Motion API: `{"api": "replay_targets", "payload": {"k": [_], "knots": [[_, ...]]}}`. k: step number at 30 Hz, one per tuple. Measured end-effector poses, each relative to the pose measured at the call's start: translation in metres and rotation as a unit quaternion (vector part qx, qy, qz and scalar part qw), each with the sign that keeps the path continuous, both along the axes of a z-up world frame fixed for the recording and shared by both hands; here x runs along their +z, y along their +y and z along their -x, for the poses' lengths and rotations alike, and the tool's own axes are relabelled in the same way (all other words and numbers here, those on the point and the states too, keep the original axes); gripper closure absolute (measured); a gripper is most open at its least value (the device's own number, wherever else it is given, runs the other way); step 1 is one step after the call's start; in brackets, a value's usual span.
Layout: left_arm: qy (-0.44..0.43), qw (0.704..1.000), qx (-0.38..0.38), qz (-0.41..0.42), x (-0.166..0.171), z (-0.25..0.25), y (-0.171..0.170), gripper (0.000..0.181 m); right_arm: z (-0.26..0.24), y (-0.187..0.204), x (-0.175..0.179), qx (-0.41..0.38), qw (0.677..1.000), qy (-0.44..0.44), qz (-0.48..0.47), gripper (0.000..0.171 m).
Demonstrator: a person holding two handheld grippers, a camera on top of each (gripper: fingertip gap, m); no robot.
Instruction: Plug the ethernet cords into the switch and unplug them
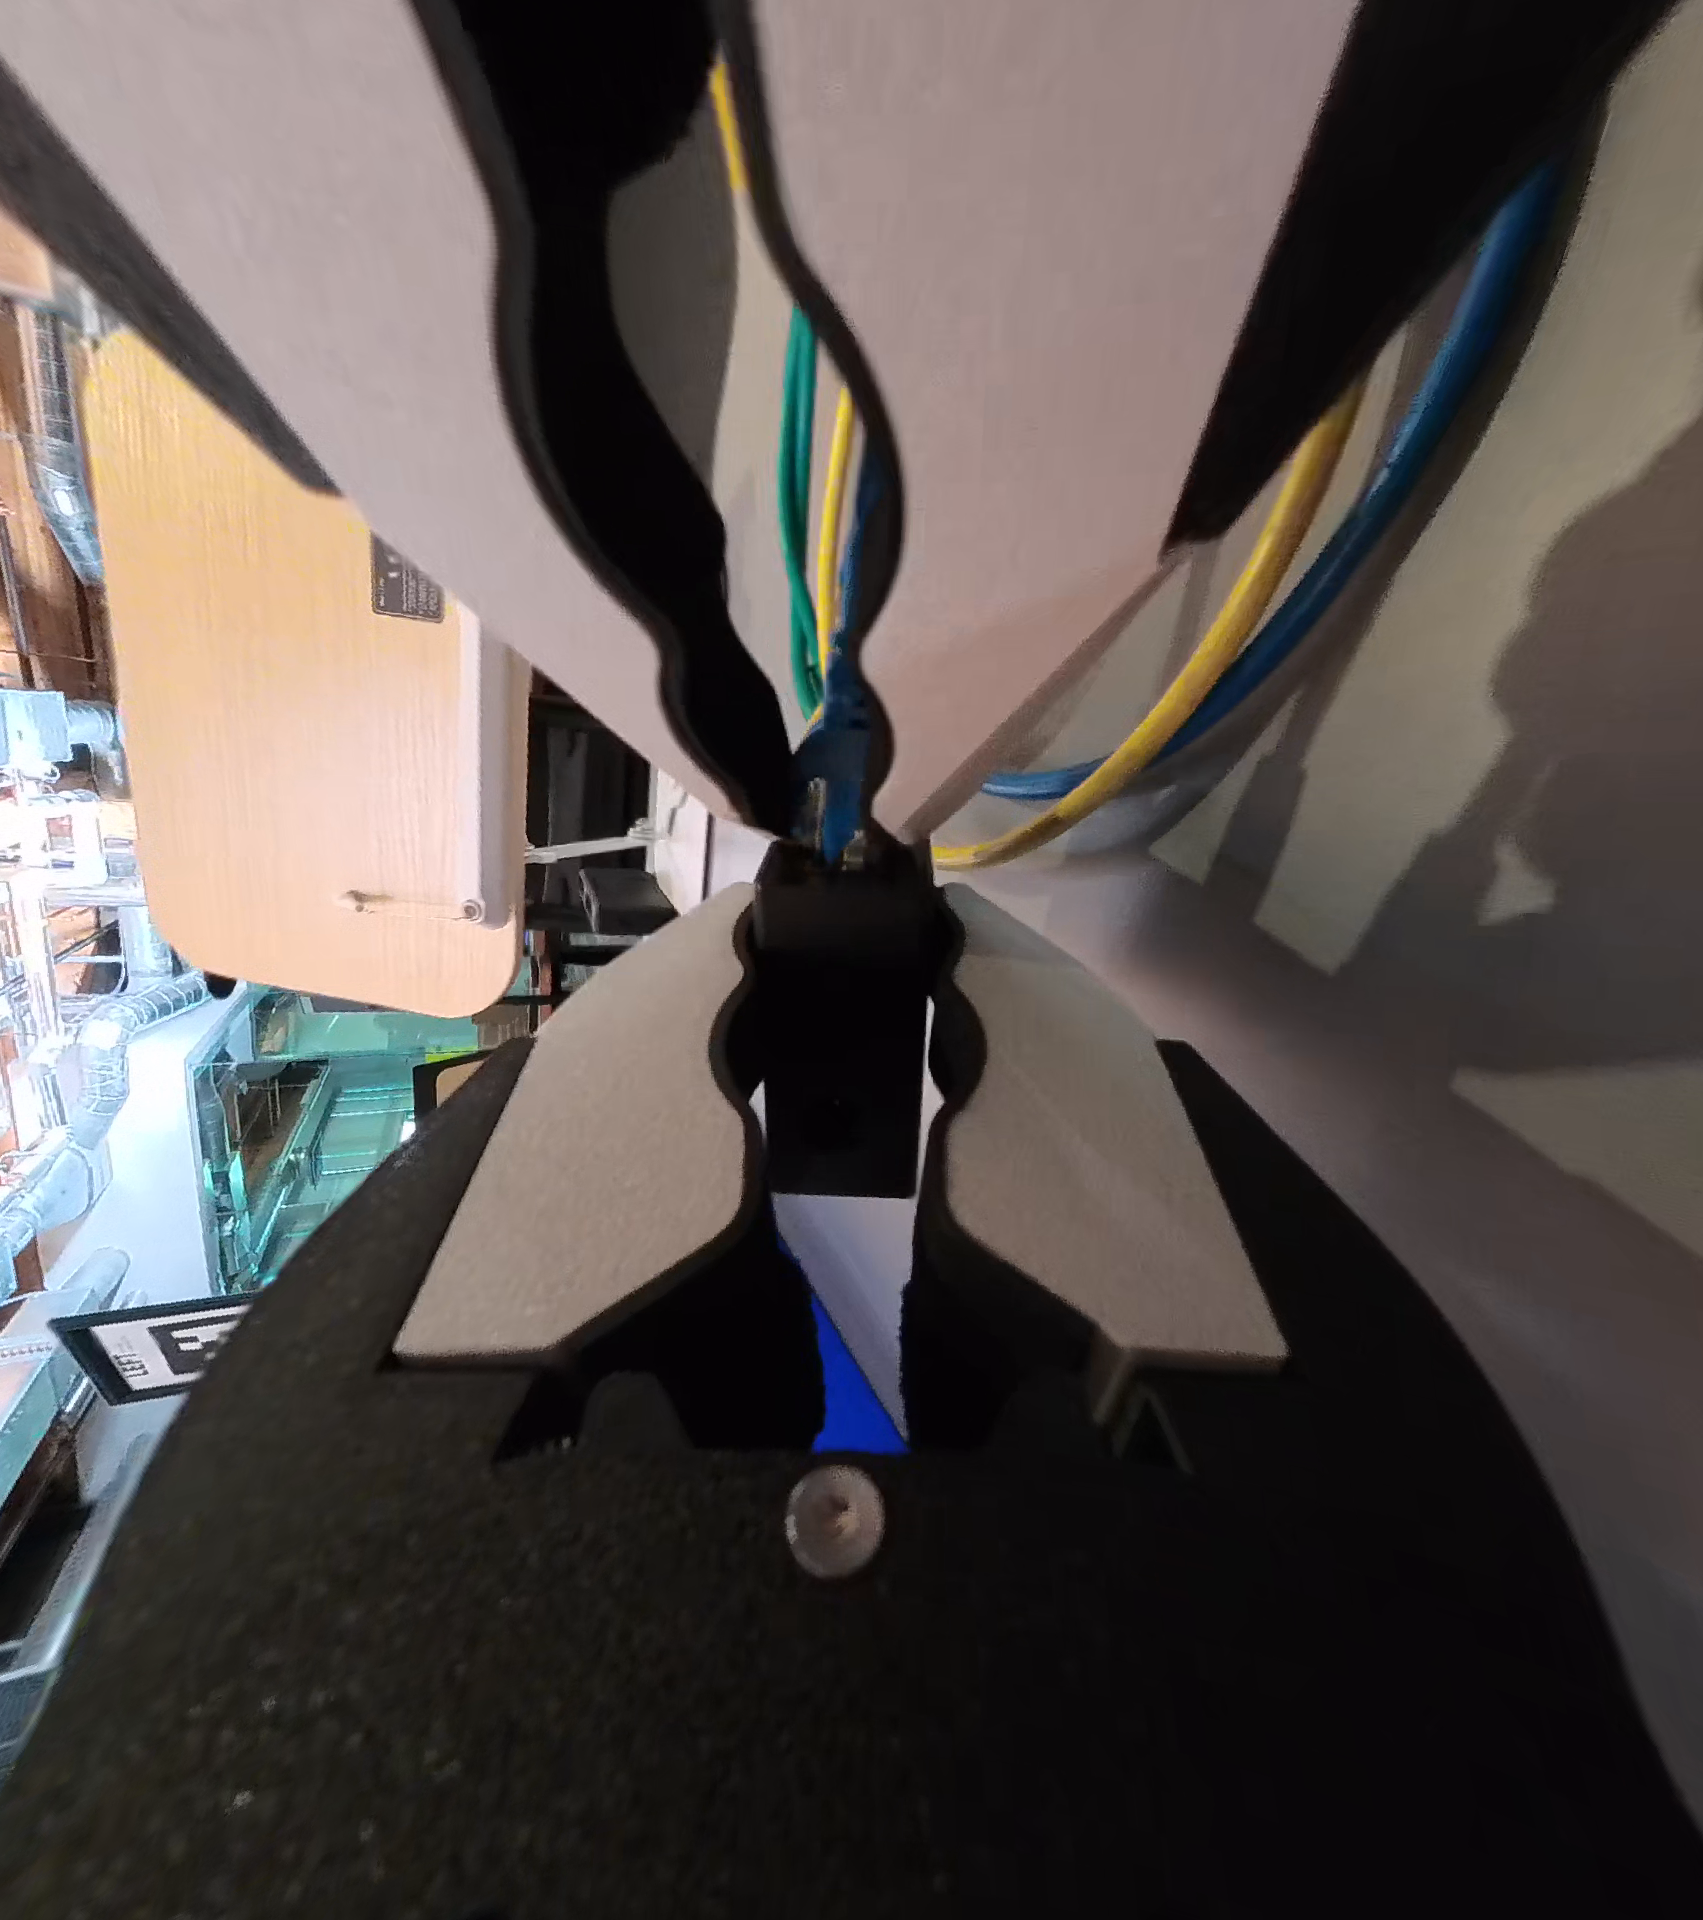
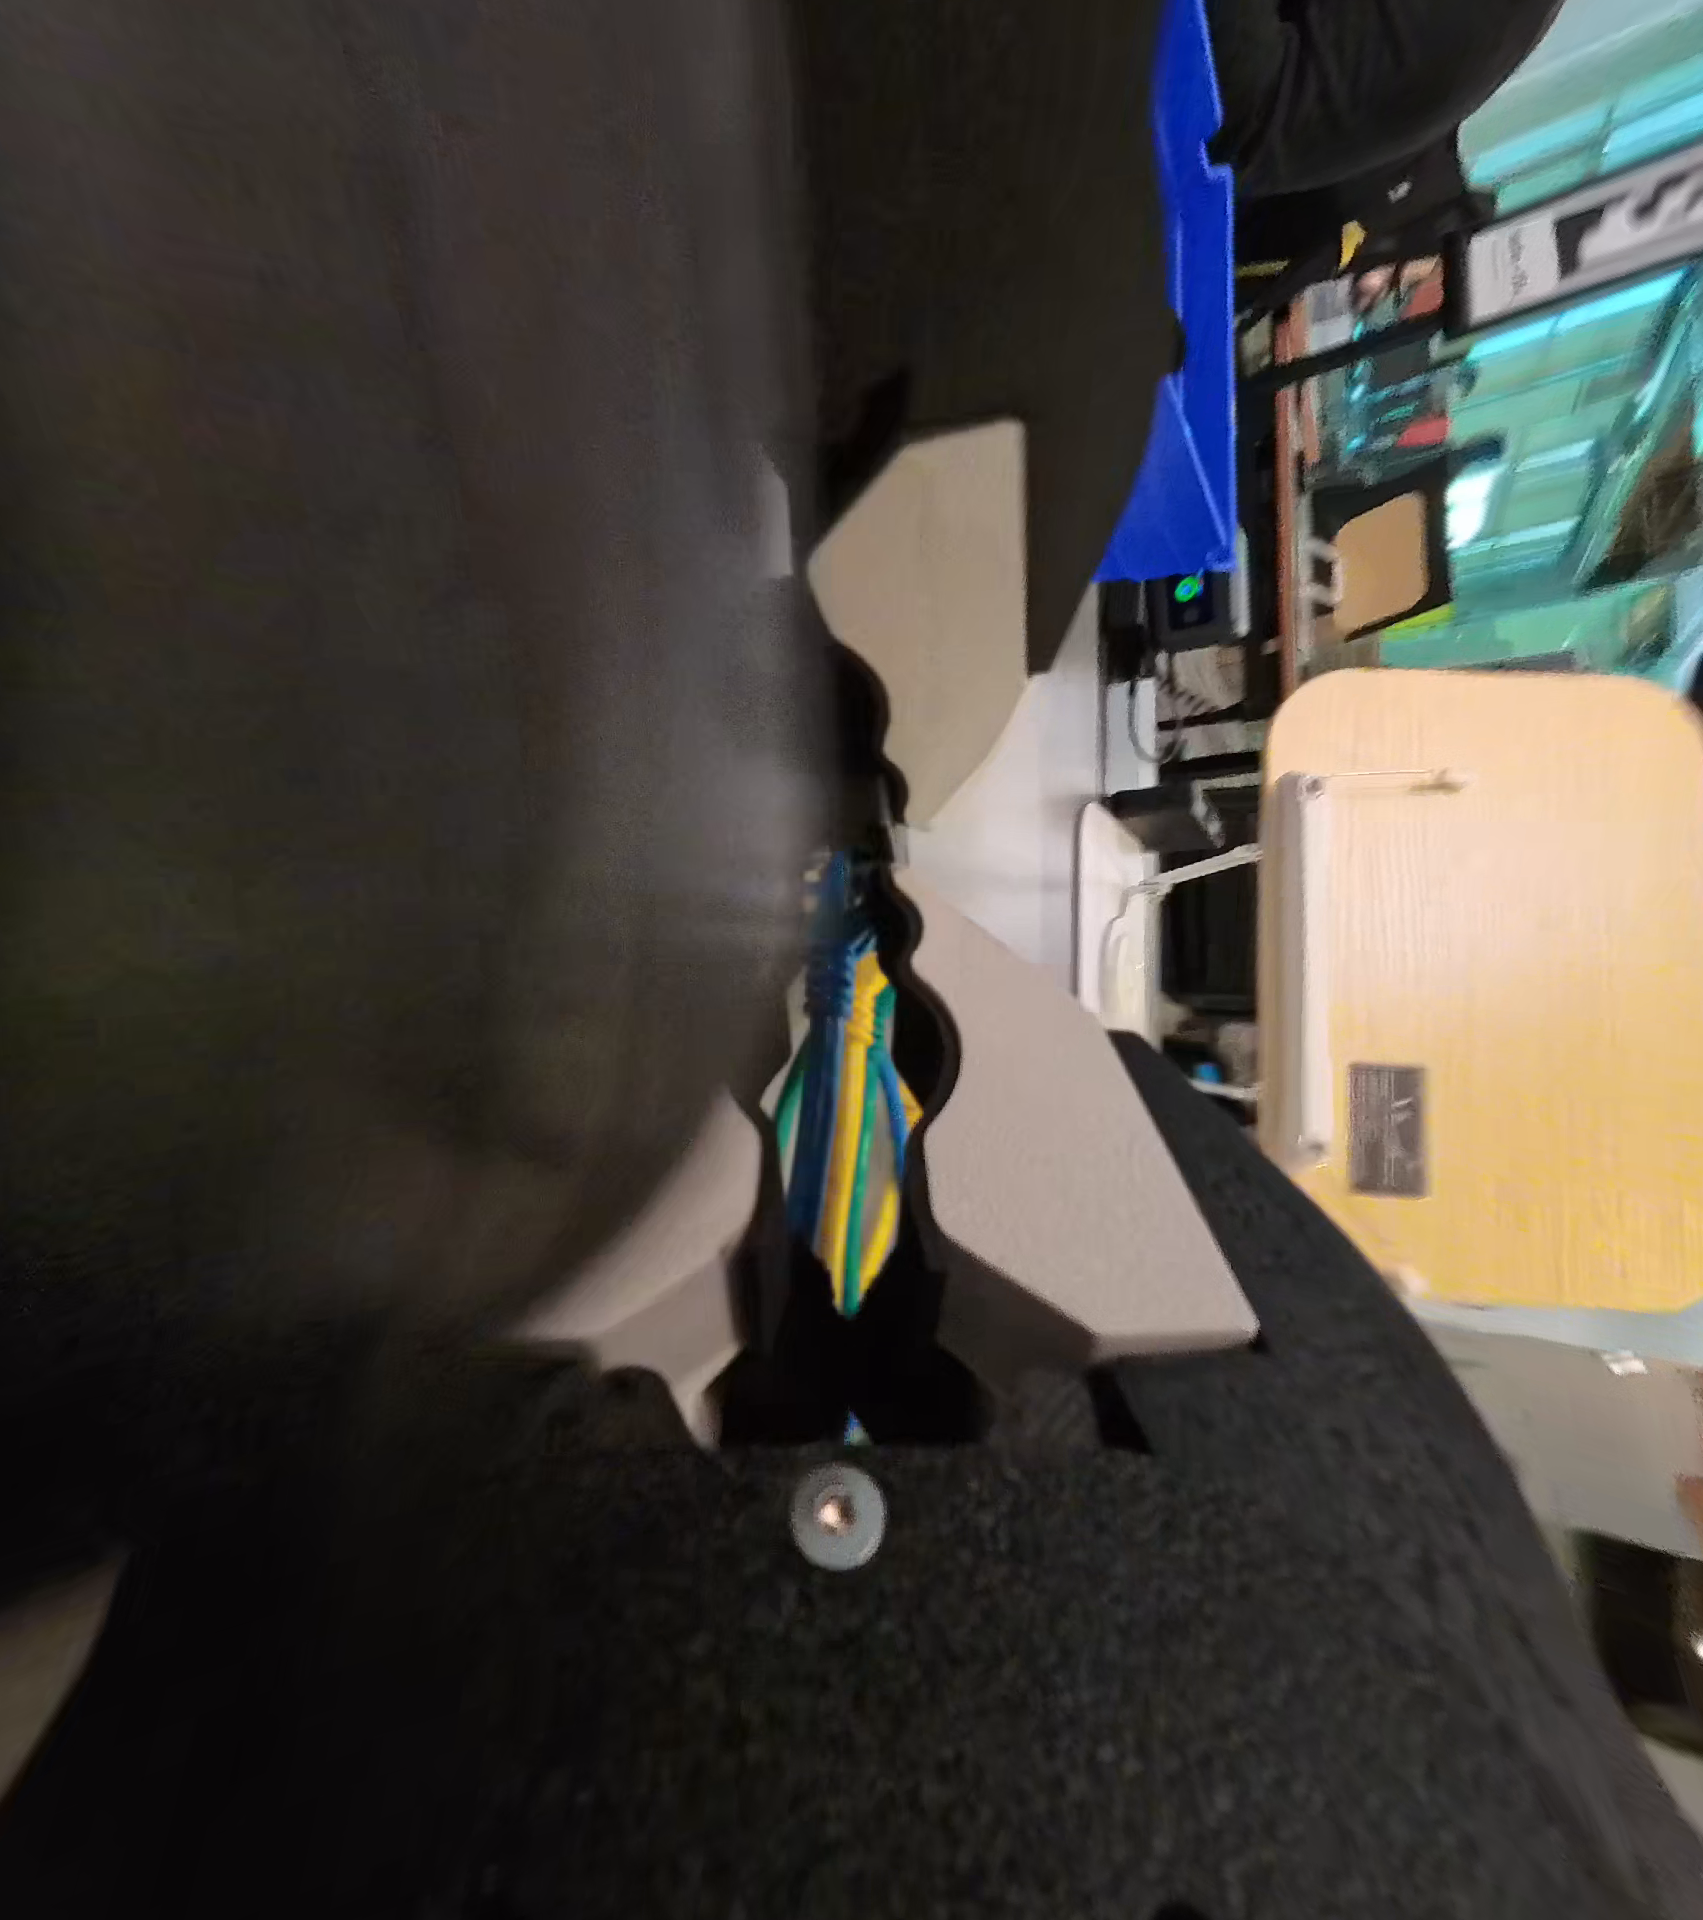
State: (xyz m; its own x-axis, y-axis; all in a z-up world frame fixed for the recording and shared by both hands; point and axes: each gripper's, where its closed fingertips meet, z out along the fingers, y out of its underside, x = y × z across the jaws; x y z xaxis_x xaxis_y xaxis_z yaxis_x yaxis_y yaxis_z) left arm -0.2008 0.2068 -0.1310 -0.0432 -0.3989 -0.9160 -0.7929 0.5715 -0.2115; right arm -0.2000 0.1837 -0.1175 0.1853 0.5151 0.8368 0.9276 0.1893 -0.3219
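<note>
The black rectangular plastic switch (image 1: pixel 842 1029) looks matt — the smooth, glossy plastic-sheathed blue cord (image 1: pixel 1387 499) and yellow cord (image 1: pixel 1231 613) gleam beside it. Far left, a pale wood-grain tabletop (image 1: pixel 275 665) — satin smooth.

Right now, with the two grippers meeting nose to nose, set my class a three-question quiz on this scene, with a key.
1. True or false: the left gripper is clamped on the black switch.
2. Which one does the right gripper pinch at the switch? A green cord; B blue cord; C yellow cord.
3. Fill in: the bundled cords come in ___ colours.

Key: 1 true; 2 B; 3 three.
</note>
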Motion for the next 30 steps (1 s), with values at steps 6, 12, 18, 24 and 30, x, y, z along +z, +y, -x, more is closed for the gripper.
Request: {"api": "replay_targets", "payload": {"k": [6, 12, 18, 24, 30], "knots": [[-0.008, 0.998, -0.013, -0.058, 0.007, 0.002, 0.004, 0.154, 0.002, -0.007, 0.008, -0.021, 0.953, 0.239, 0.186, 0.154], [-0.01, 0.994, -0.013, -0.111, 0.016, 0.003, 0.006, 0.154, 0.002, -0.008, 0.005, -0.039, 0.864, 0.385, 0.323, 0.153], [-0.002, 0.993, -0.012, -0.116, 0.014, 0.002, 0.005, 0.154, 0.006, -0.005, 0.005, -0.041, 0.818, 0.452, 0.352, 0.159], [-0.02, 0.995, -0.032, -0.091, 0.017, -0.001, 0.003, 0.153, 0.002, -0.008, 0.009, -0.043, 0.813, 0.447, 0.37, 0.16], [-0.027, 0.996, -0.043, -0.077, 0.016, -0.007, -0.003, 0.153, -0.004, -0.014, 0.008, -0.054, 0.813, 0.439, 0.378, 0.16]]}}
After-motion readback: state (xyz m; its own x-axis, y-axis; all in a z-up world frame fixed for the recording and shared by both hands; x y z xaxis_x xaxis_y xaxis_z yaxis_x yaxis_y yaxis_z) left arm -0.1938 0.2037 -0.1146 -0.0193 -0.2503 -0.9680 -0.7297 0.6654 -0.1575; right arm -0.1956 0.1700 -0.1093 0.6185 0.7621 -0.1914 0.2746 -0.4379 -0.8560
